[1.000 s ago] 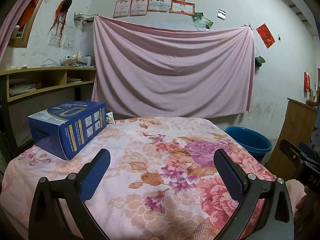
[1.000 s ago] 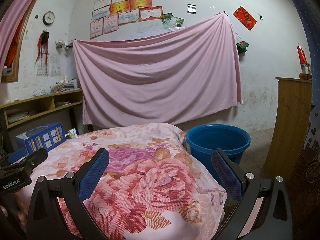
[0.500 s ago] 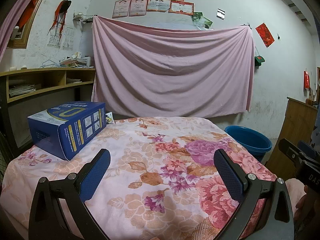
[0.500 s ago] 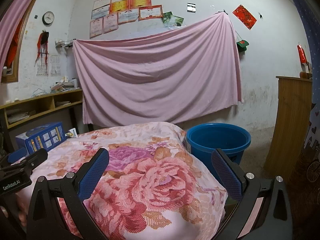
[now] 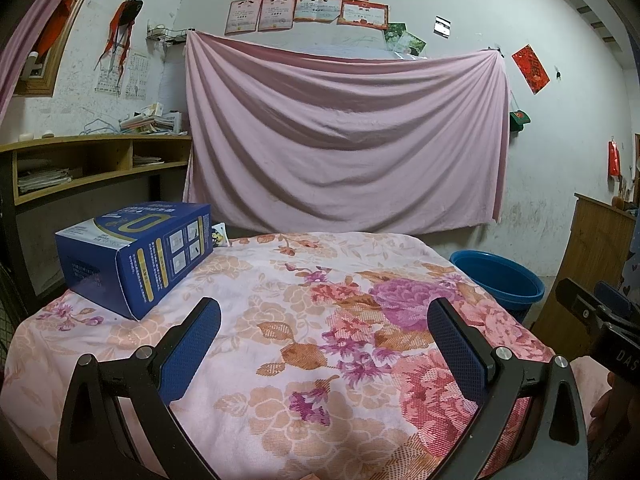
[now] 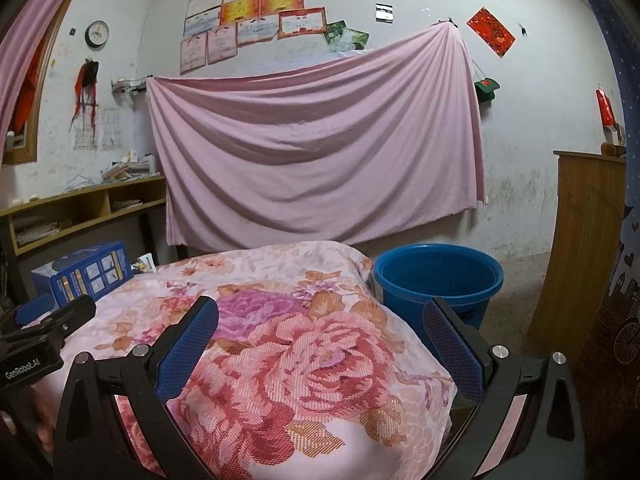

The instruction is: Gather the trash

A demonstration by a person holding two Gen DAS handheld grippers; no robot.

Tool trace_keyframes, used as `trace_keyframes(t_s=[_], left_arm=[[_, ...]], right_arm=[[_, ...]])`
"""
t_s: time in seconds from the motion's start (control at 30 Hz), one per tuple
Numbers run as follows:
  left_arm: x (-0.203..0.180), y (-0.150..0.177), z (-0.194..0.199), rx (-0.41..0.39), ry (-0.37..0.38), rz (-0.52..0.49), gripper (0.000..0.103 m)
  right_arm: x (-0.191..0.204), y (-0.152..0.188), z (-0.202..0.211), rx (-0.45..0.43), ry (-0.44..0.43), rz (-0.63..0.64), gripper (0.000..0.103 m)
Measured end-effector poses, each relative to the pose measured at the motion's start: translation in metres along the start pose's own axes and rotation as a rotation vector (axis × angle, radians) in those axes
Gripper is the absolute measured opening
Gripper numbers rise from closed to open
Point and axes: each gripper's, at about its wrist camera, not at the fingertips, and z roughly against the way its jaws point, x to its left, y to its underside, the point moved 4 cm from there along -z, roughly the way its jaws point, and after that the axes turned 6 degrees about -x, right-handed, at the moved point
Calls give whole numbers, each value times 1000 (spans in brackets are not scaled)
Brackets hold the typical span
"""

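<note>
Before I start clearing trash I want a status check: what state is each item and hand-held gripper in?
Left hand-held gripper: open, empty.
Right hand-held gripper: open, empty.
Blue box: closed, lying on the floral cloth.
Small packet: behind the box, partly hidden.
Blue bucket: upright on the floor beside the table; no contents visible.

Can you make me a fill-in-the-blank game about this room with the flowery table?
1. The box lying on the flowery cloth is ____ in colour.
2. The blue bucket stands on the ____, beside the table.
3. Both the left claw and the right claw are ____, holding nothing.
4. The big sheet hanging on the wall is ____.

Missing words: blue; floor; open; pink
</note>
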Motion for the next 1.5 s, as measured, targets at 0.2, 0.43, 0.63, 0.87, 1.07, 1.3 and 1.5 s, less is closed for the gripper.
trace_keyframes(t_s=[0.2, 0.43, 0.63, 0.87, 1.07, 1.3, 1.5], left_arm=[[0, 0, 0, 0, 1, -2, 101], [0, 0, 0, 0, 0, -1, 101], [-1, 0, 0, 0, 0, -1, 101], [-1, 0, 0, 0, 0, -1, 101], [-2, 0, 0, 1, 0, -2, 101], [2, 0, 0, 3, 5, -10, 101], [3, -2, 5, -25, -6, -36, 101]], right_arm=[[1, 0, 1, 1, -1, 0, 103], [0, 0, 0, 3, -2, -1, 103], [-1, 0, 0, 5, -3, -1, 103], [-1, 0, 0, 6, -3, -2, 103], [-1, 0, 0, 7, -3, -2, 103], [0, 2, 0, 12, -2, -3, 103], [-1, 3, -1, 14, -3, -4, 103]])
